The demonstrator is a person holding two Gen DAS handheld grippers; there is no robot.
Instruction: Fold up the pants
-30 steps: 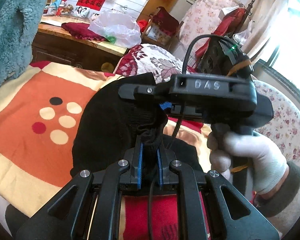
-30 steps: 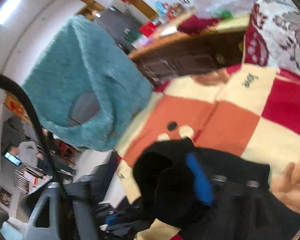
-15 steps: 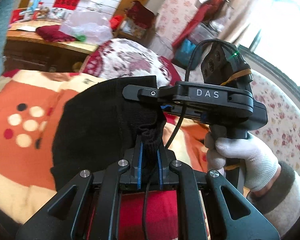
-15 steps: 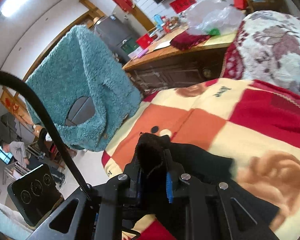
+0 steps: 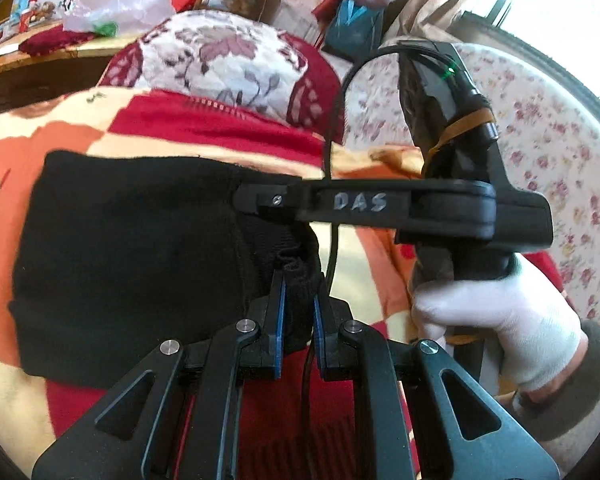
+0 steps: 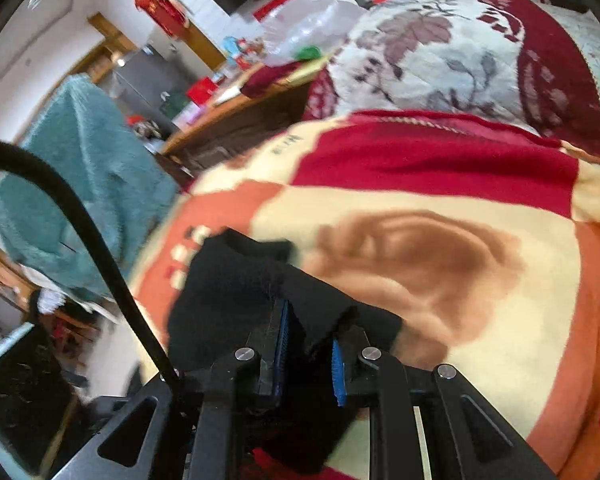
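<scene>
nearest the left wrist camera, the left gripper (image 5: 299, 308) has its jaws clamped on a bunched edge of the black pants (image 5: 132, 248), the blue pads (image 5: 281, 320) pressing the knit fabric from both sides. the pants spread out to the left of that grip as a broad dark slab, lying on the blanket (image 5: 228, 128) of the bed, which is patterned in red, orange and cream blocks. just beyond the left jaws, the right gripper (image 5: 260, 200) reaches in from the right, side-on, its tip at the upper edge of the same bunch of cloth; its body carries the letters "das", and a white-gloved right hand (image 5: 496, 320) holds its handle. a black cable (image 5: 332, 152) loops up from it.

from the right wrist camera, the right gripper (image 6: 308, 340) has black fabric of the pants (image 6: 228, 292) between its blue pads (image 6: 337, 372), jaws closed on it though not fully together; the picture is blurred. past the cloth lies the blanket (image 6: 420, 264) with a brown swirl print.

farther back sits a floral quilted pillow (image 5: 228, 56) in white and dark red. to its left is a wooden tabletop (image 5: 32, 60) with a clear plastic bag (image 5: 120, 4) and a dark red cloth. a teal fleece garment (image 6: 80, 184) hangs at the left of the right wrist view, and a flower-print cover (image 5: 540, 128) lies off to the right.
</scene>
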